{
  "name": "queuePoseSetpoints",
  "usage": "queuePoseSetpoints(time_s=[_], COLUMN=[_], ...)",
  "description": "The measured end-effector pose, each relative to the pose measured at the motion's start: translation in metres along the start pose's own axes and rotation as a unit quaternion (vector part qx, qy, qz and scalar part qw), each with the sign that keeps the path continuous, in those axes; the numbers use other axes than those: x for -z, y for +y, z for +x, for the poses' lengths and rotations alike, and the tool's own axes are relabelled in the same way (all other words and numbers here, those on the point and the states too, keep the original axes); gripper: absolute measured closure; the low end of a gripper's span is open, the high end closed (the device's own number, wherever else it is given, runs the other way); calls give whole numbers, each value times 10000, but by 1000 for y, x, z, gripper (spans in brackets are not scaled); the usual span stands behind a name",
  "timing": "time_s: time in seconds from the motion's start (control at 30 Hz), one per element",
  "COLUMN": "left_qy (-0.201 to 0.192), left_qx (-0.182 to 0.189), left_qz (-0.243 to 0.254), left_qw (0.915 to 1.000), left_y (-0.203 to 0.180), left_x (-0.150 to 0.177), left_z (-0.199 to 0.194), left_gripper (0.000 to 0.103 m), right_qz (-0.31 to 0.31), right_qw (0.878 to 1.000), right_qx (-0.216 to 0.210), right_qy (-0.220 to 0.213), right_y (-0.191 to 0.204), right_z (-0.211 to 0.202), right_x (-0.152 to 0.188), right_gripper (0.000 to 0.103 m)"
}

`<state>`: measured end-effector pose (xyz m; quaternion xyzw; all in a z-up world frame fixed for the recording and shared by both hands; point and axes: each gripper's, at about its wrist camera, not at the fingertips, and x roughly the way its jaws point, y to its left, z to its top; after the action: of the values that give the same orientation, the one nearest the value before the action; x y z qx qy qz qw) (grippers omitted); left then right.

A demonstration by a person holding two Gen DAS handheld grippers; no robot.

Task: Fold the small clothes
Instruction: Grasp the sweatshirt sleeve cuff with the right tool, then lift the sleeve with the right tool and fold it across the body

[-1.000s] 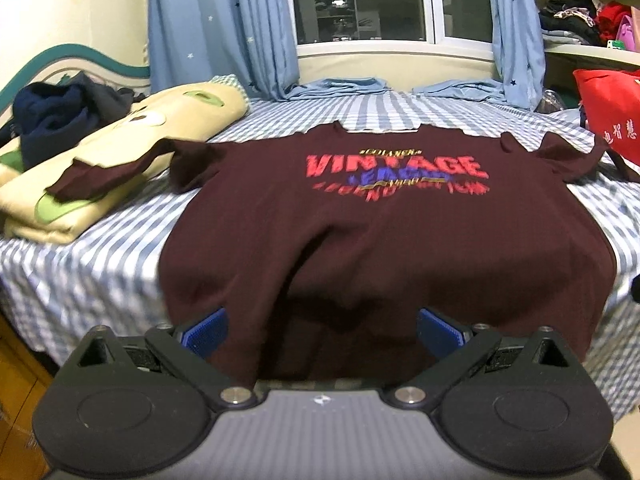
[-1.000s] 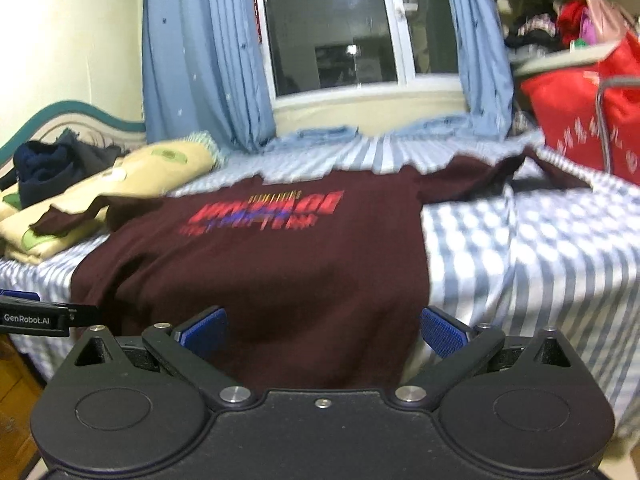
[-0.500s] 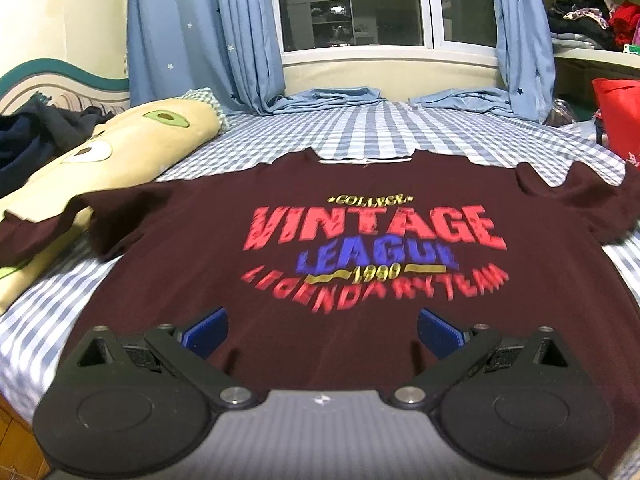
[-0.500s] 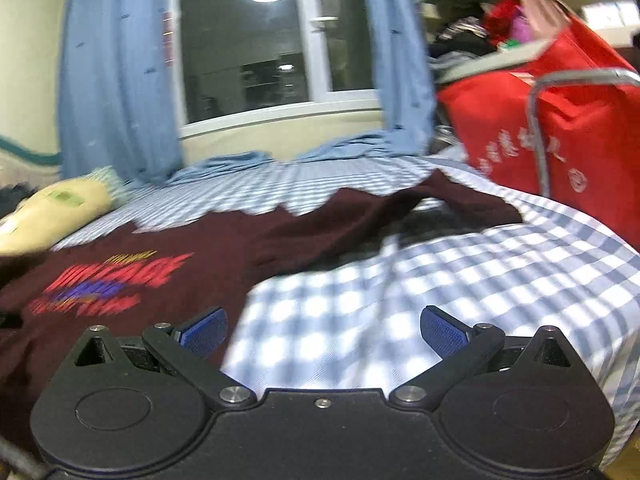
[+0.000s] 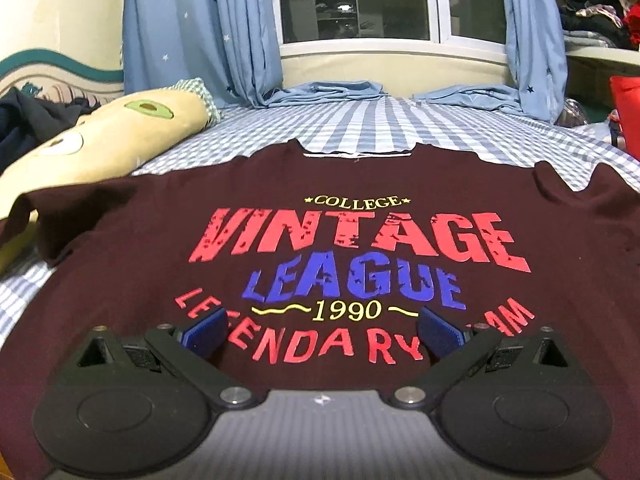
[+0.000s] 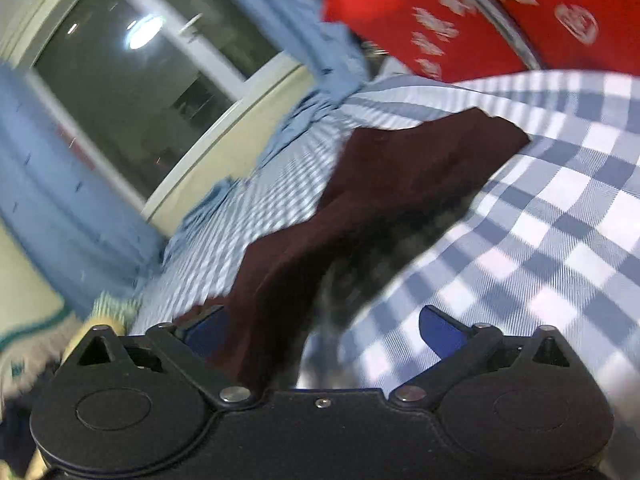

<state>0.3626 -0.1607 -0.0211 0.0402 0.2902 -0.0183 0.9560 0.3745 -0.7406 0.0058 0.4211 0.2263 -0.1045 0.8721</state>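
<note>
A maroon T-shirt [image 5: 360,184] with a red and blue "VINTAGE LEAGUE" print lies flat, front up, on the checked bed sheet [image 5: 360,120]. My left gripper [image 5: 320,334] hovers open low over the chest print with nothing between its blue pads. In the rolled, blurred right wrist view, the shirt's right sleeve [image 6: 400,184] stretches away over the sheet [image 6: 560,240]. My right gripper [image 6: 320,330] is wide and its jaws are closing, with the sleeve's near part running between them and no pad pressing on it.
A long avocado-print pillow [image 5: 120,132] lies left of the shirt, dark clothes [image 5: 24,120] behind it. Blue curtains [image 5: 200,32] and a window stand beyond the bed. A red bag [image 6: 480,12] sits past the sleeve on the right.
My left gripper moved forward from the shirt's hem to above the chest print. My right gripper swung right to the right sleeve and rolled so that its view now tilts.
</note>
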Motion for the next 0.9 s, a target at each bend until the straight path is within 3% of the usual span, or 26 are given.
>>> queuePoseSetpoints(time_s=[0.2, 0.27, 0.37, 0.4, 0.47, 0.6, 0.63, 0.7, 0.9], left_qy=[-7, -19, -12, -4, 17, 91, 88, 68, 40], left_qx=[13, -22, -10, 9, 62, 228, 254, 274, 337], left_qz=[-103, -60, -37, -64, -135, -340, -374, -385, -449], left_qw=[9999, 10000, 10000, 10000, 9999, 9991, 9989, 9989, 9984], left_y=[2, 0, -1, 0, 2, 10, 11, 12, 13], left_x=[3, 4, 4, 4, 4, 5, 5, 6, 7], left_z=[1, 1, 1, 1, 2, 6, 6, 5, 5], left_gripper=[1, 1, 1, 1, 1, 1, 1, 1, 1], right_qz=[1122, 1225, 1602, 1793, 2043, 1460, 1290, 1032, 294], right_qw=[9922, 9896, 9815, 9777, 9714, 9769, 9777, 9768, 9661], right_qx=[-75, 140, 414, 430, 463, 976, 1094, 1244, 1778], right_qy=[-547, -737, -964, -1009, -1121, -1219, -1242, -1408, -1848], right_y=[-23, -30, -45, -50, -60, -55, -51, -44, -17], right_z=[16, 24, 31, 32, 37, 41, 40, 33, -4], right_x=[-22, -31, -42, -43, -47, -57, -58, -59, -51], right_gripper=[14, 21, 41, 54, 63, 73, 83, 90, 95])
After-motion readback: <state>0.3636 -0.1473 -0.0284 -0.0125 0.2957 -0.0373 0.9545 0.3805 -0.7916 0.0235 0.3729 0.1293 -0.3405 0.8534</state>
